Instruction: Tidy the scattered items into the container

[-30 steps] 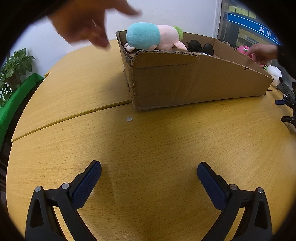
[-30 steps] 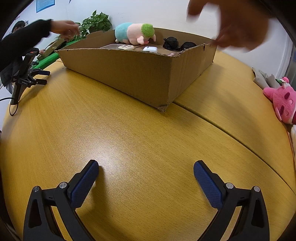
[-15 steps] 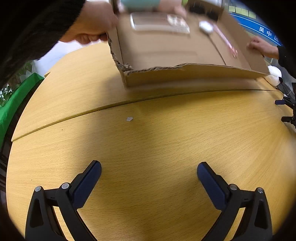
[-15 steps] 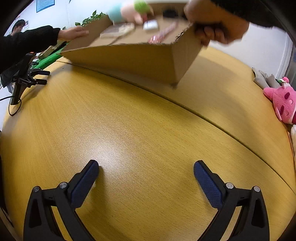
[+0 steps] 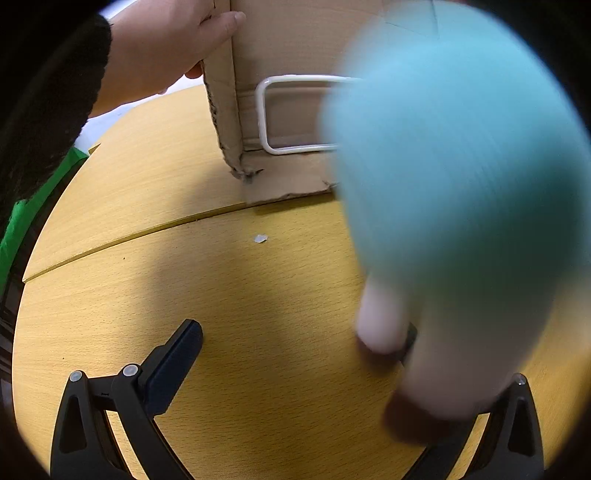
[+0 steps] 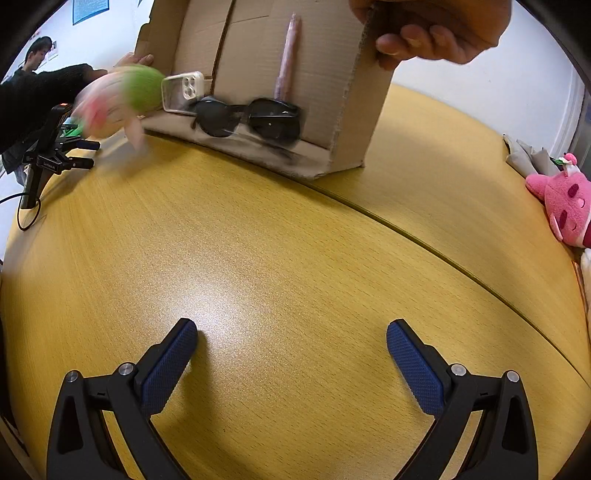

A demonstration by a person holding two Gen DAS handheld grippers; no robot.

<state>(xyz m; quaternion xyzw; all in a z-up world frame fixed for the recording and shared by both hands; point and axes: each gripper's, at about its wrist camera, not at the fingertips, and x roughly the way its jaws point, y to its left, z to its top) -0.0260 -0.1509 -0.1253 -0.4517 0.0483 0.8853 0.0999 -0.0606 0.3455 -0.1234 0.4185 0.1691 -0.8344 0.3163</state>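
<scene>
The wooden table fills both views, with a curved seam across it. On it a cardboard box stands tipped steeply, its open side facing the cameras and its low edge on the table. A bare hand grips its upper right wall; another hand holds its left wall in the left view. A blurred teal plush is out of the box and close to the left camera, hiding that claw's right finger. In the right view the same plush shows green and pink at the box's left edge. Sunglasses lie at the box's low edge, a phone case just left of them and a pink pen above. A pink toy sits at the table's far right. The right claw is wide and holds nothing. The left claw: I cannot tell. A small white scrap lies near the seam.
</scene>
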